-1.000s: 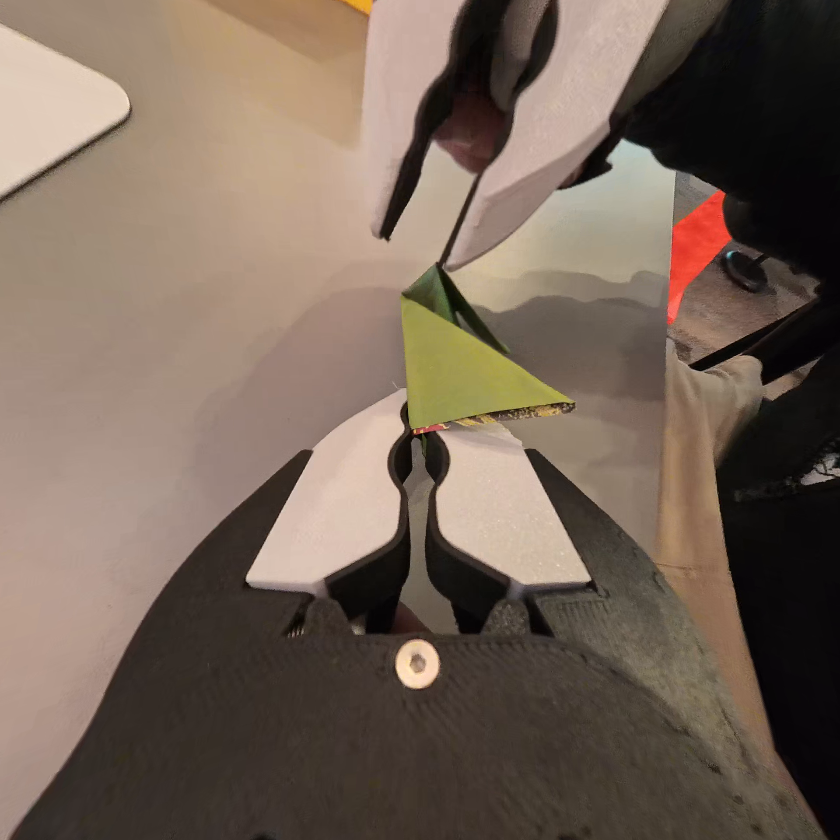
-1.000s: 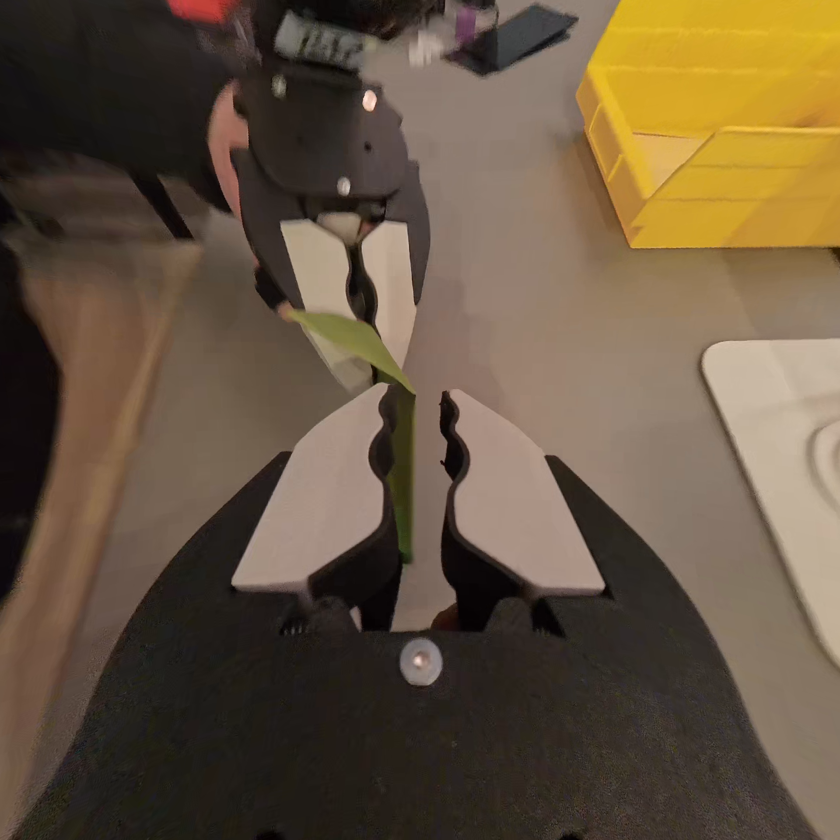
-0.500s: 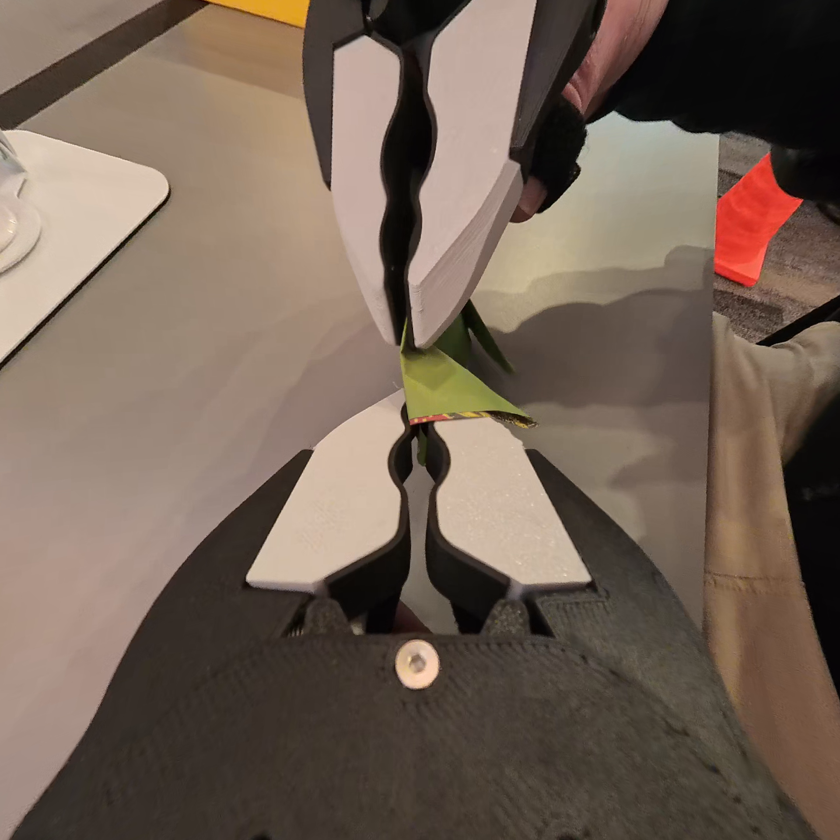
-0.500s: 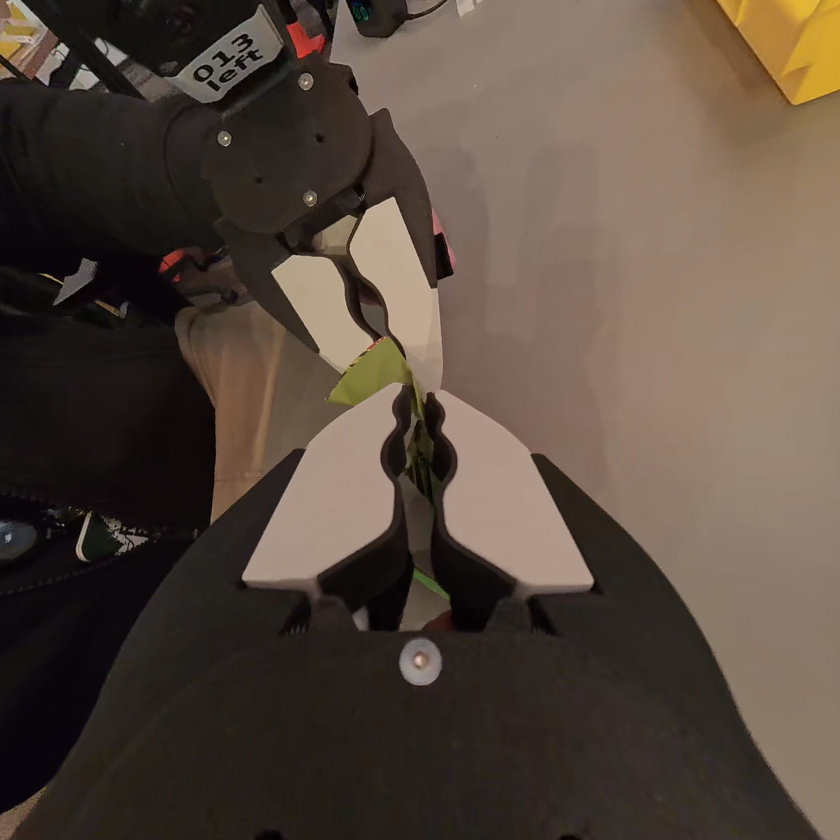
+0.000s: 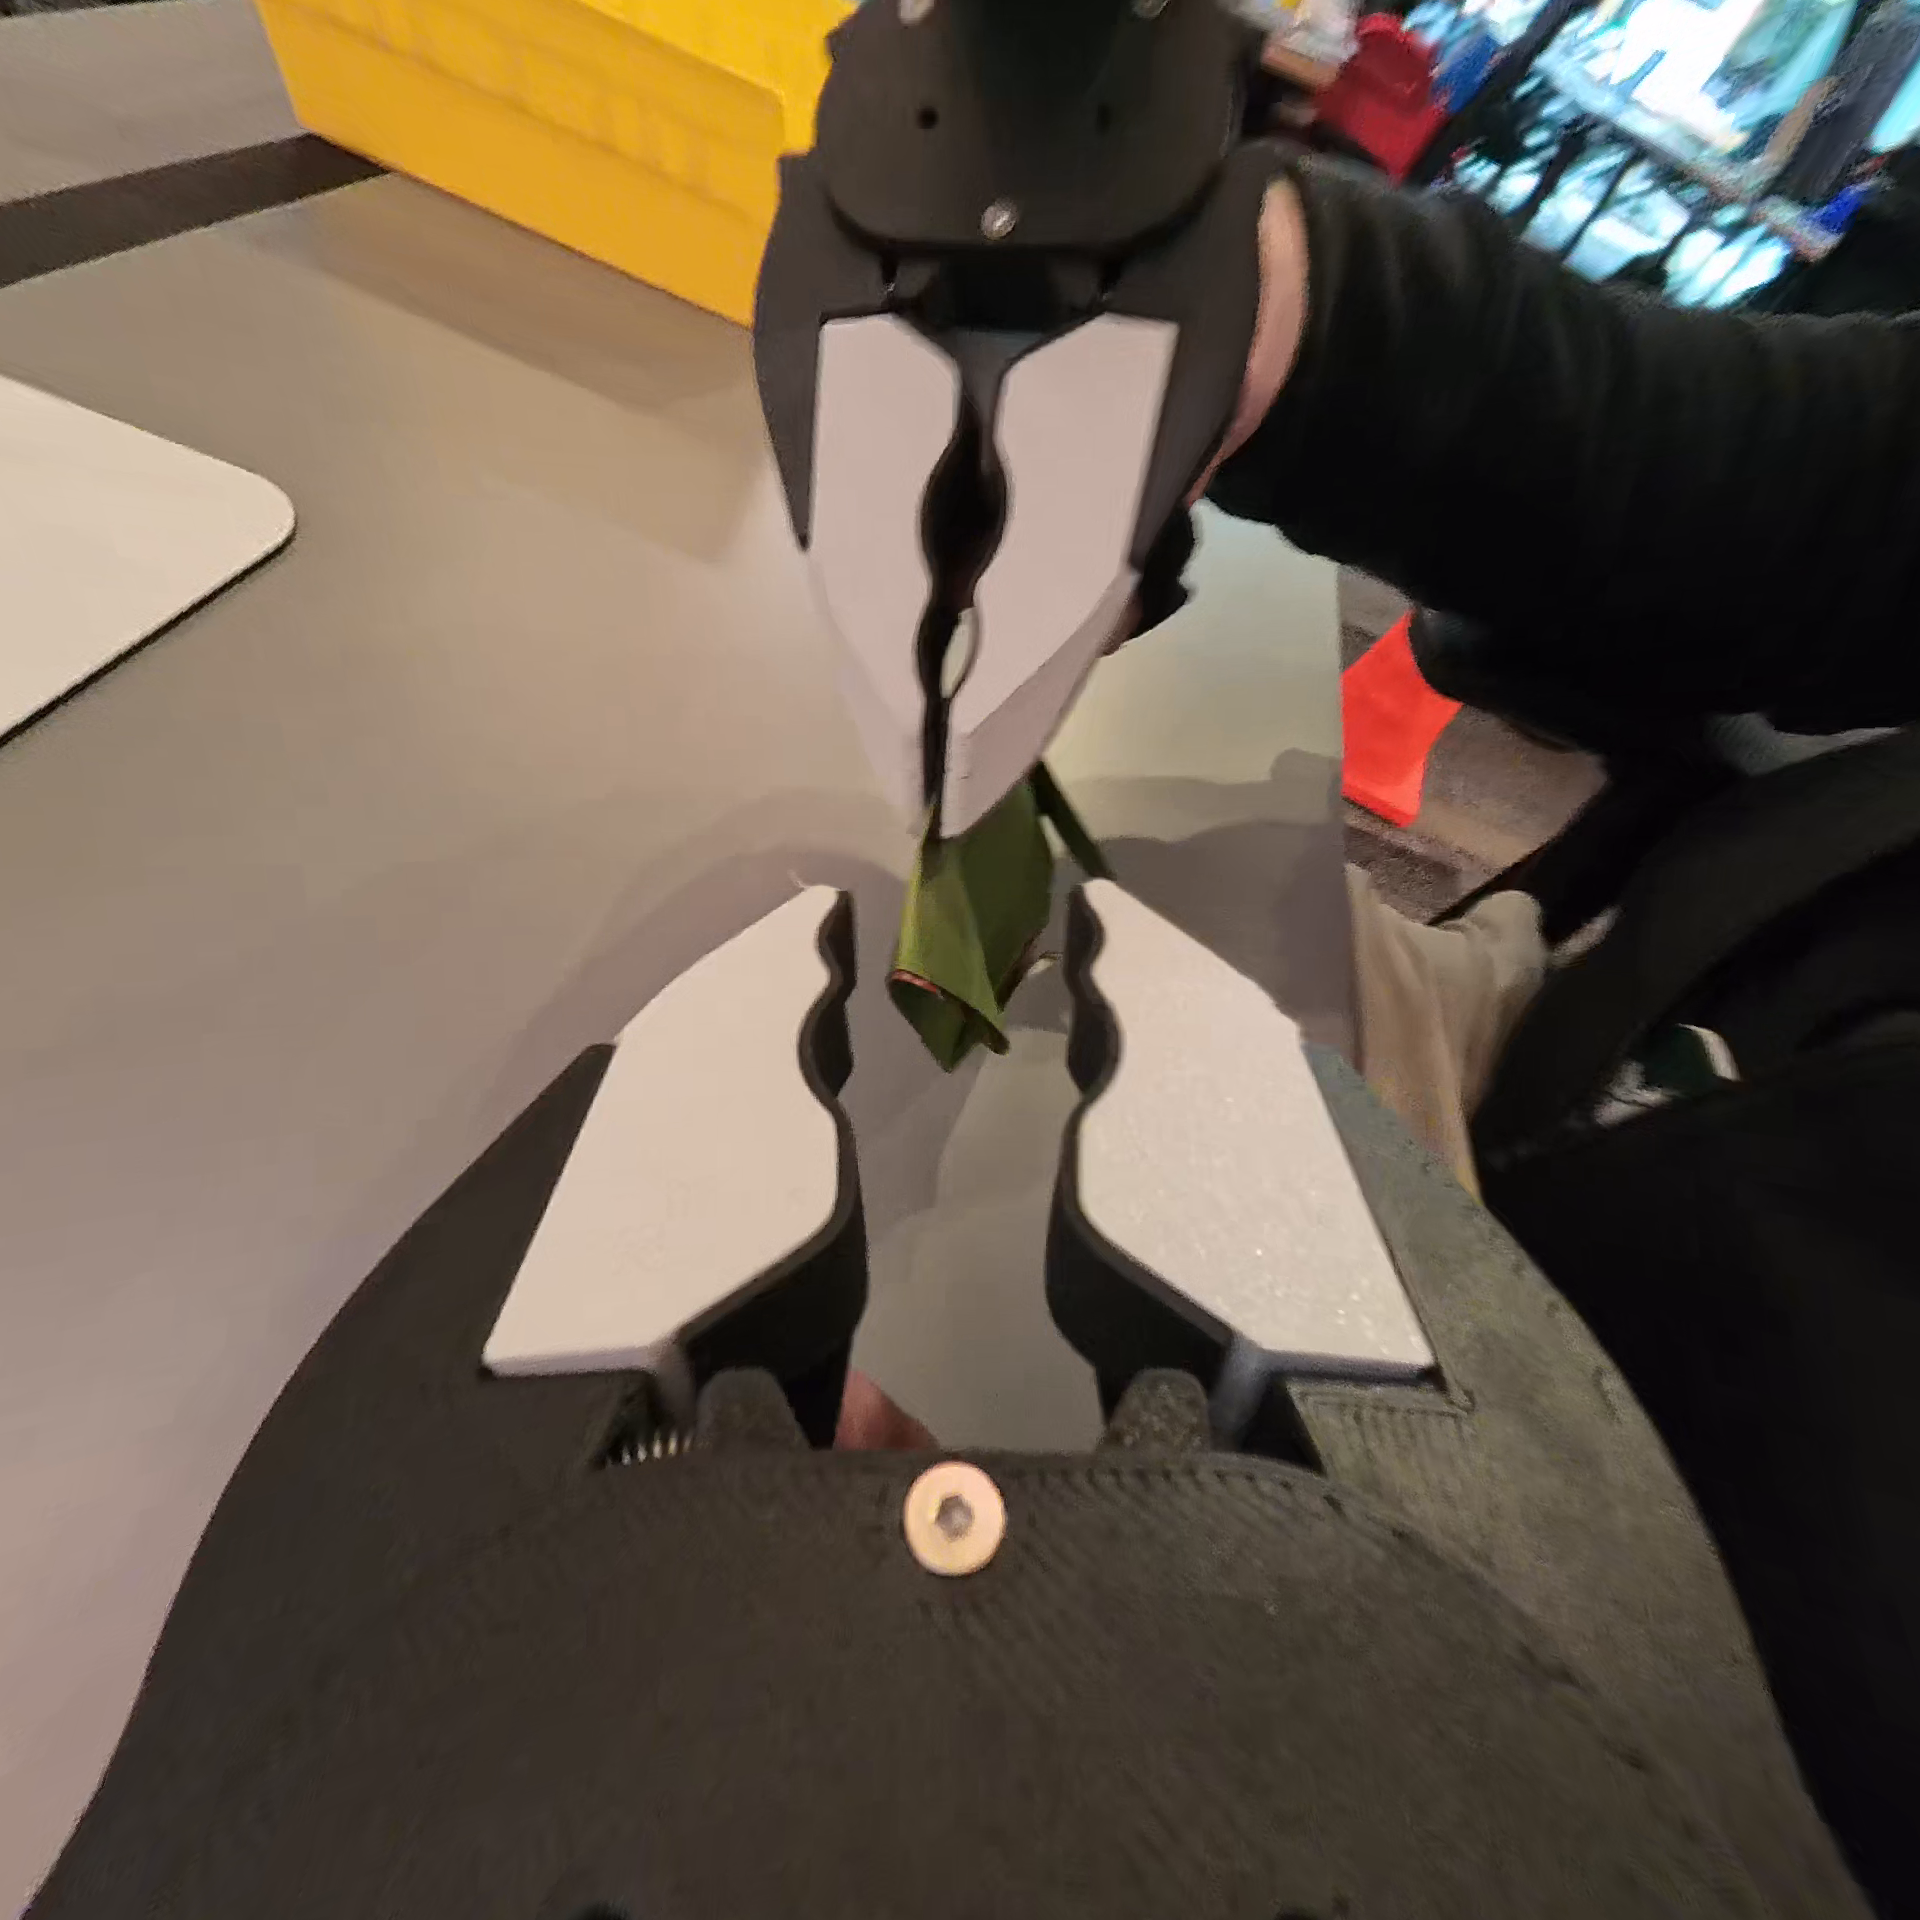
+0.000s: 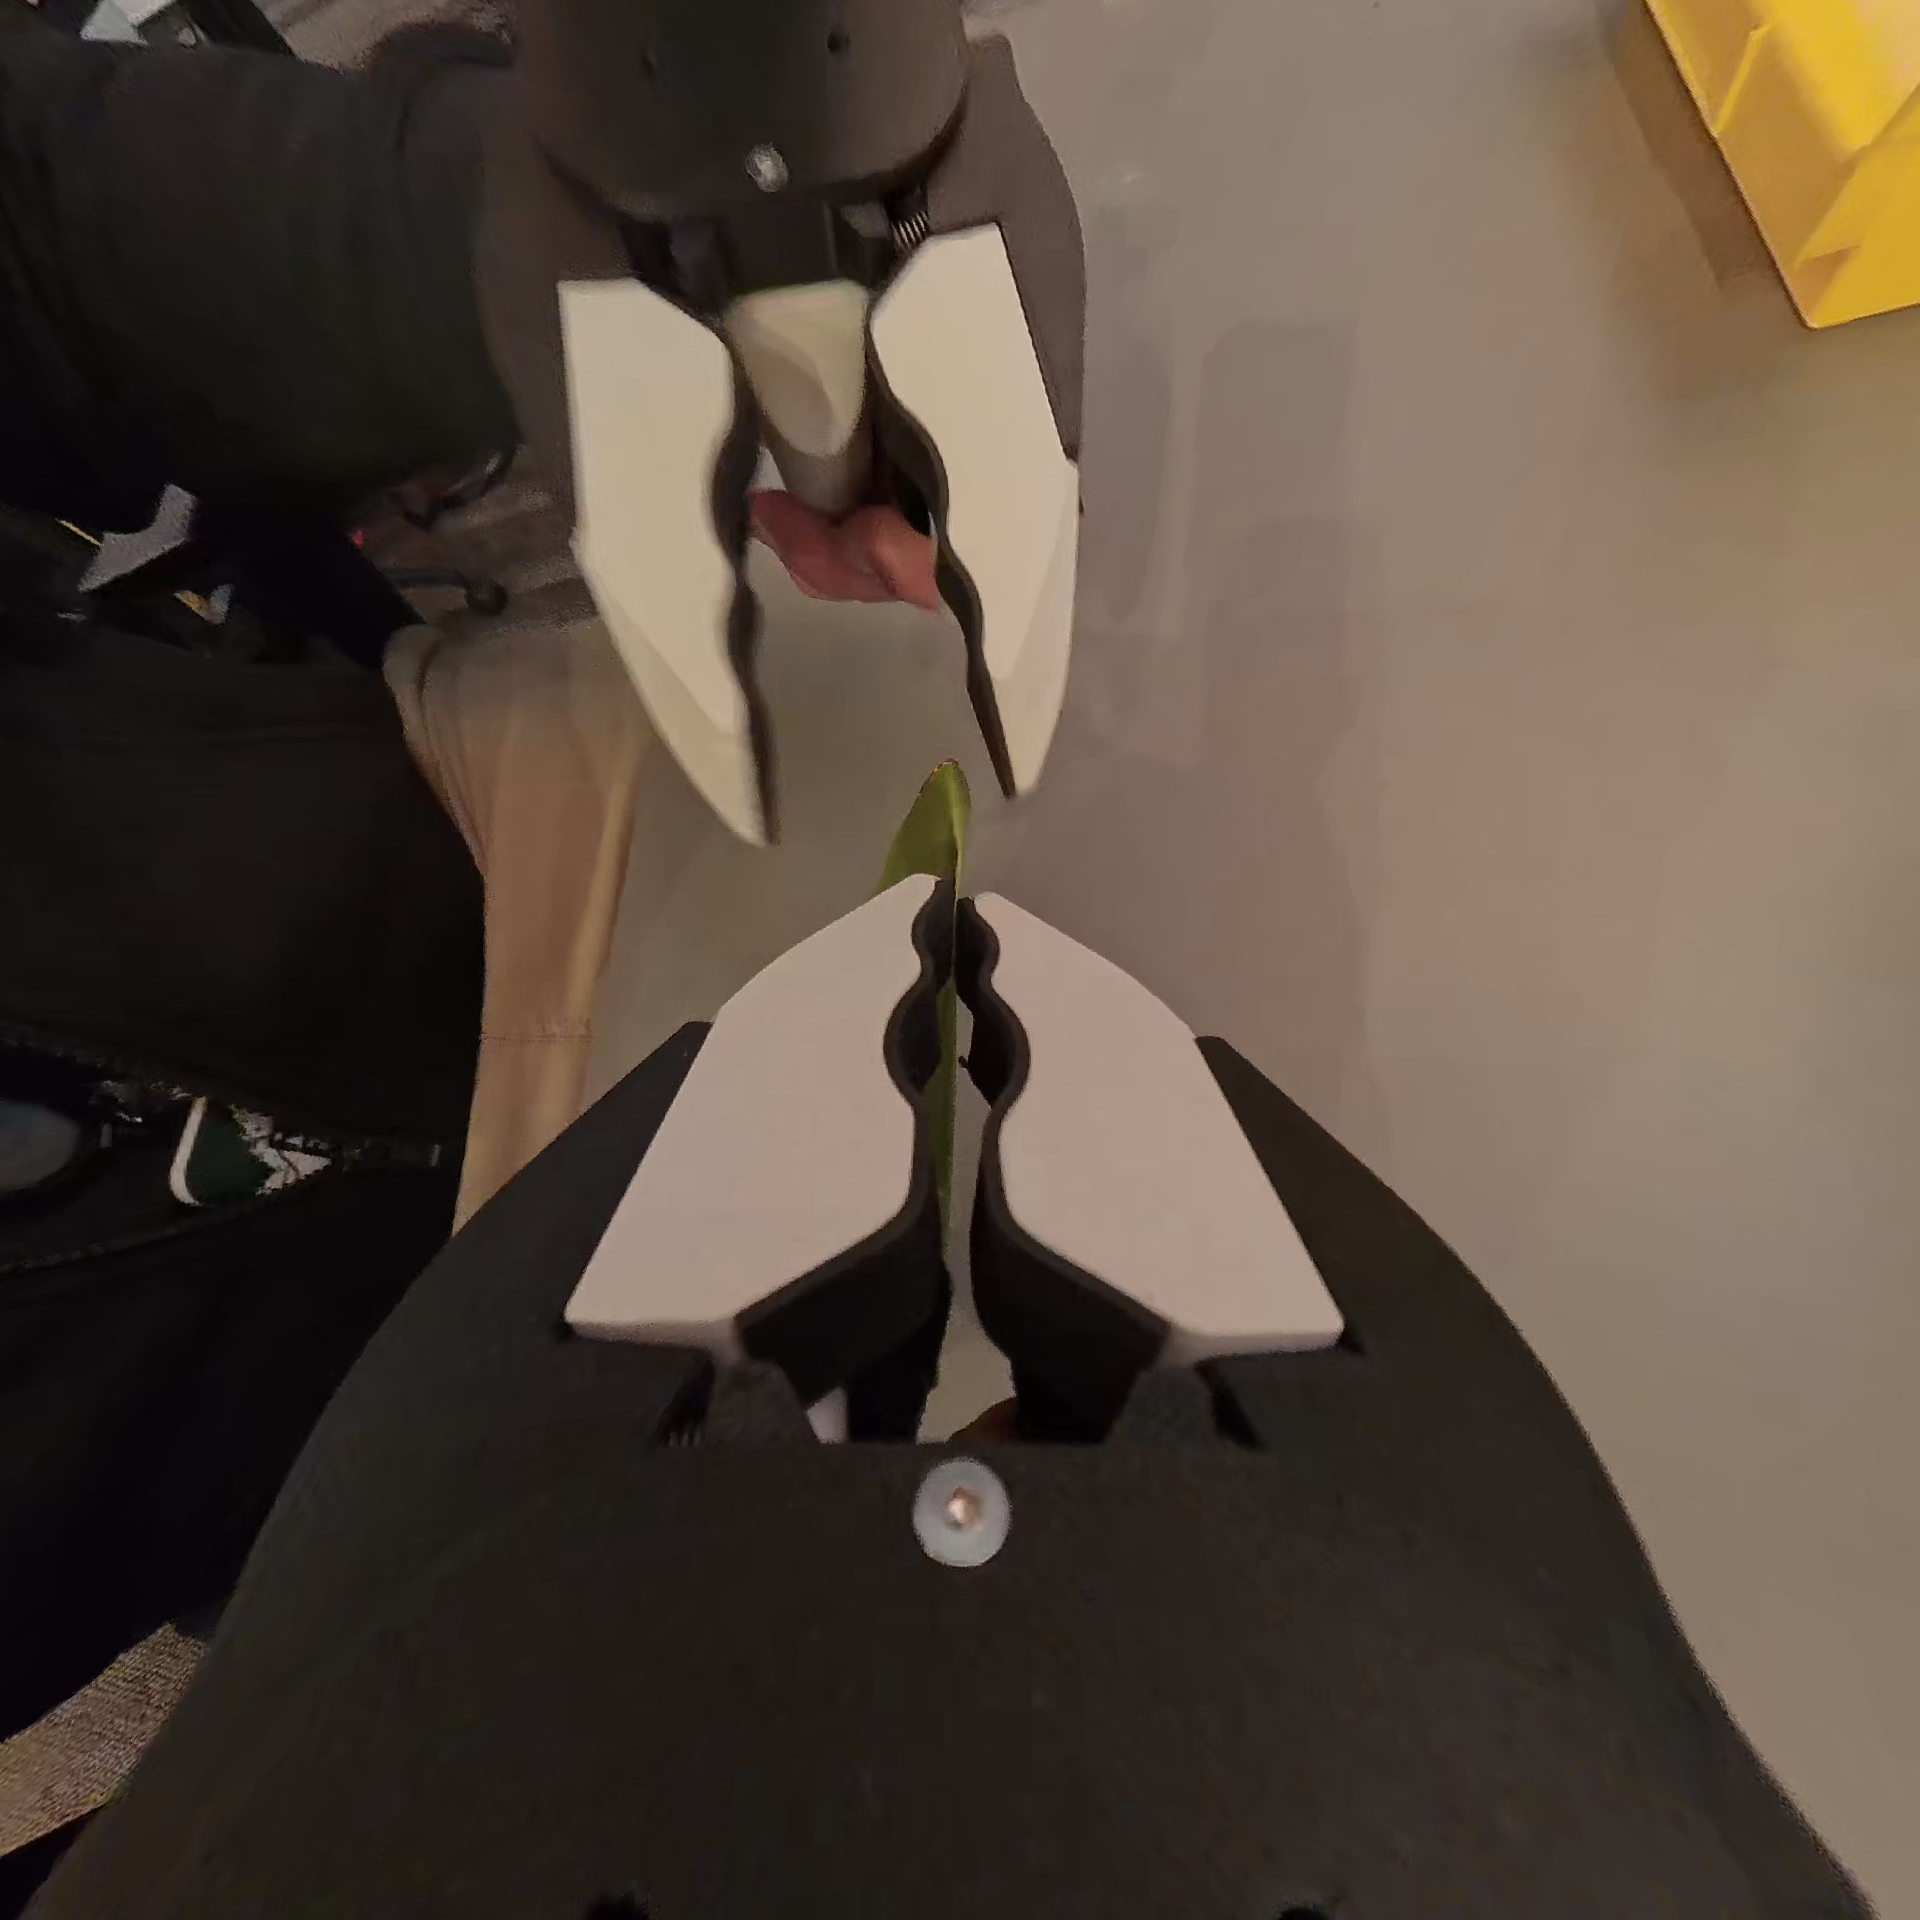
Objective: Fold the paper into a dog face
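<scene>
The folded green paper [image 5: 971, 935] hangs in the air above the grey table [image 5: 416, 727]. In the left wrist view, my right gripper [image 5: 940, 800] comes down from above and is shut on the paper's top edge. My left gripper [image 5: 956, 914] is open, with the paper between its fingertips and not touching them. In the right wrist view, the paper [image 6: 935, 831] shows edge-on, pinched between the shut tips of my right gripper [image 6: 954, 902]. The open left gripper [image 6: 883, 816] faces it just above the paper's tip.
A yellow bin [image 5: 582, 114] stands at the back of the table and also shows in the right wrist view [image 6: 1808, 156]. A white mat [image 5: 114, 540] lies at the left. The table's right edge [image 5: 1340, 831] is close, with a person's legs beyond it. Both grippers' tips are close together, under 4 cm apart.
My left gripper has opened and let go of the paper. My right gripper has closed on it and now holds it alone.
</scene>
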`<state>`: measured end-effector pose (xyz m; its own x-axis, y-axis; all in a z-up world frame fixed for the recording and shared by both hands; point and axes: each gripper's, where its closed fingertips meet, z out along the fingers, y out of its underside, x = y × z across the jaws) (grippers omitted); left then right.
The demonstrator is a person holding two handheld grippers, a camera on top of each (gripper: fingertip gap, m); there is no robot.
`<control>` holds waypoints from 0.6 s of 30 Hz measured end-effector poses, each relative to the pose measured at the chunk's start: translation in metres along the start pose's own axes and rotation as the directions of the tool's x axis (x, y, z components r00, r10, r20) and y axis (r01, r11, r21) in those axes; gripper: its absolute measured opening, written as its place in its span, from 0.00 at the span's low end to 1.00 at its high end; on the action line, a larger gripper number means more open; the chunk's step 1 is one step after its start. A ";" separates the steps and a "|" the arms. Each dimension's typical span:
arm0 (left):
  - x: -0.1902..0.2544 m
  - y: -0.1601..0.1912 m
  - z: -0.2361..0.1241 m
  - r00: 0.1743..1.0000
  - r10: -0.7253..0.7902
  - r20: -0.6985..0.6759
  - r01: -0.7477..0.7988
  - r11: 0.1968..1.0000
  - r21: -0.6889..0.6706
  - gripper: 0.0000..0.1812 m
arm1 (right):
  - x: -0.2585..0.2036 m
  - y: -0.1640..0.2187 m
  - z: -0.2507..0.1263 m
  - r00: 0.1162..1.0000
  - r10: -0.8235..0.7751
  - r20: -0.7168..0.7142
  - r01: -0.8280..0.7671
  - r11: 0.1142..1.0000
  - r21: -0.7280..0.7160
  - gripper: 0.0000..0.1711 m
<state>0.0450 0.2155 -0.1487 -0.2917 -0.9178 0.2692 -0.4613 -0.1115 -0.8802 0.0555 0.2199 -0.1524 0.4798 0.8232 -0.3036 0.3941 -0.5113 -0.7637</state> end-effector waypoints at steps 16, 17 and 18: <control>-0.013 -0.008 -0.002 0.978 -0.204 -0.042 0.207 0.972 0.110 0.00 | 0.012 0.018 -0.020 0.998 0.059 -0.019 -0.060 0.998 -0.018 0.01; -0.013 -0.009 -0.003 0.974 -0.220 -0.049 0.224 0.967 0.119 0.00 | 0.012 0.014 -0.021 0.997 0.078 -0.006 -0.078 0.997 0.006 0.00; -0.013 -0.009 -0.004 0.970 -0.233 -0.070 0.241 0.963 0.125 0.03 | 0.010 0.011 -0.023 0.995 0.096 0.015 -0.096 0.995 0.033 0.00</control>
<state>0.0494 0.2297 -0.1422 -0.2341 -0.8374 0.4939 -0.4097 -0.3758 -0.8312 0.0829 0.2172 -0.1507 0.5037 0.7740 -0.3835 0.3202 -0.5797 -0.7493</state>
